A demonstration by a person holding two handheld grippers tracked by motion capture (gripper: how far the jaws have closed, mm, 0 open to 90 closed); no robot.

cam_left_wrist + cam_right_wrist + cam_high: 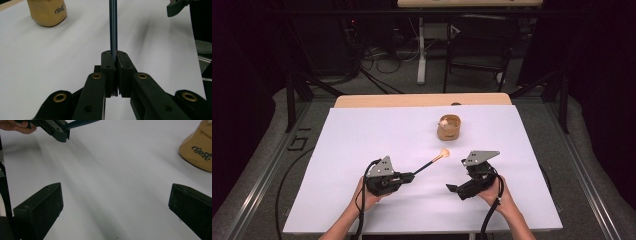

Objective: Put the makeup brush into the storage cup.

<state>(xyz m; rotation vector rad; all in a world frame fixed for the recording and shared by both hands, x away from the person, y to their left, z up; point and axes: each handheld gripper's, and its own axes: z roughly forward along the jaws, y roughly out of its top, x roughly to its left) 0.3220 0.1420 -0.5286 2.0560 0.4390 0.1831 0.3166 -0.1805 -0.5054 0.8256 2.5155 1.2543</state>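
Observation:
My left gripper (pixel 412 175) (pixel 114 53) is shut on the dark handle of a makeup brush (pixel 430 162) (pixel 113 25), whose peach tip points up and right toward a tan cup (pixel 449 127). The cup (pixel 47 11) (pixel 198 152) bears dark lettering and holds a small pale object. My right gripper (pixel 453 189) (pixel 115 205) hovers low over the white sheet with its jaws wide apart and nothing between them. In the right gripper view the left gripper (pixel 56 130) and the brush handle (pixel 80 123) show at the top left.
A white sheet (pixel 362 140) covers most of the wooden table (pixel 362 101). Beyond the table stand a dark chair (pixel 482 50), a white desk leg (pixel 421 55) and cables on the floor. Metal rails run along both sides of the table.

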